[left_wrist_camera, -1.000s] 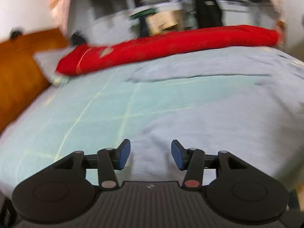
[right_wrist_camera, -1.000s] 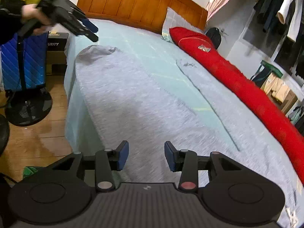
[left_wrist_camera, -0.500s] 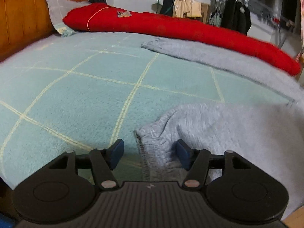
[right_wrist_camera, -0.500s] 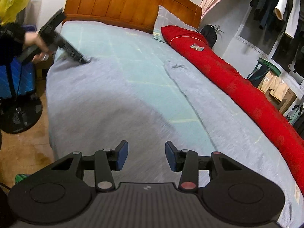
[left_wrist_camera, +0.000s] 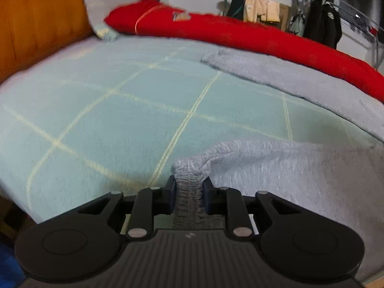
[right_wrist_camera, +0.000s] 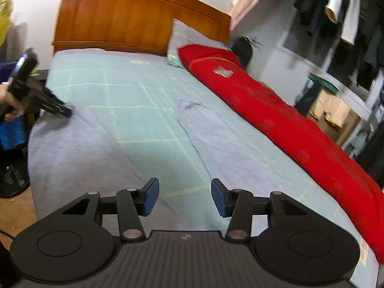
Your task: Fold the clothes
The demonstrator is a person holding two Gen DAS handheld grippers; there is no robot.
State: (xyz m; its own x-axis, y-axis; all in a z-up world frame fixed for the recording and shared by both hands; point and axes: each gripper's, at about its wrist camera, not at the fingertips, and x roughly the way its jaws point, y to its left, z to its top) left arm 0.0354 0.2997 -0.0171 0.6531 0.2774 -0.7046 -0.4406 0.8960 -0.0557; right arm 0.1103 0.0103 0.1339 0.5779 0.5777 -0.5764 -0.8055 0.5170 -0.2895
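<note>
A grey garment lies spread over the bed, one leg (right_wrist_camera: 79,148) along the near edge and the other (right_wrist_camera: 216,139) beside the red roll. In the left wrist view my left gripper (left_wrist_camera: 188,187) has its jaws closing, and its blue pads press on the near leg's ribbed cuff (left_wrist_camera: 188,168), which bunches up between them. The right wrist view shows that gripper (right_wrist_camera: 66,112) at the bed's left edge, held by a hand. My right gripper (right_wrist_camera: 184,198) hovers over the bed between the two legs, its jaws opening with nothing between them.
The bed has a pale green checked blanket (right_wrist_camera: 134,96) and a wooden headboard (right_wrist_camera: 134,21). A long red roll (right_wrist_camera: 276,120) and a pillow (right_wrist_camera: 189,40) lie along the far side. Boxes (right_wrist_camera: 333,110) and hanging clothes stand beyond. A fan base (right_wrist_camera: 12,180) sits on the floor at left.
My left gripper came down onto the near leg's cuff and closed on it. My right gripper rose and moved over the bed, and its jaws widened a little.
</note>
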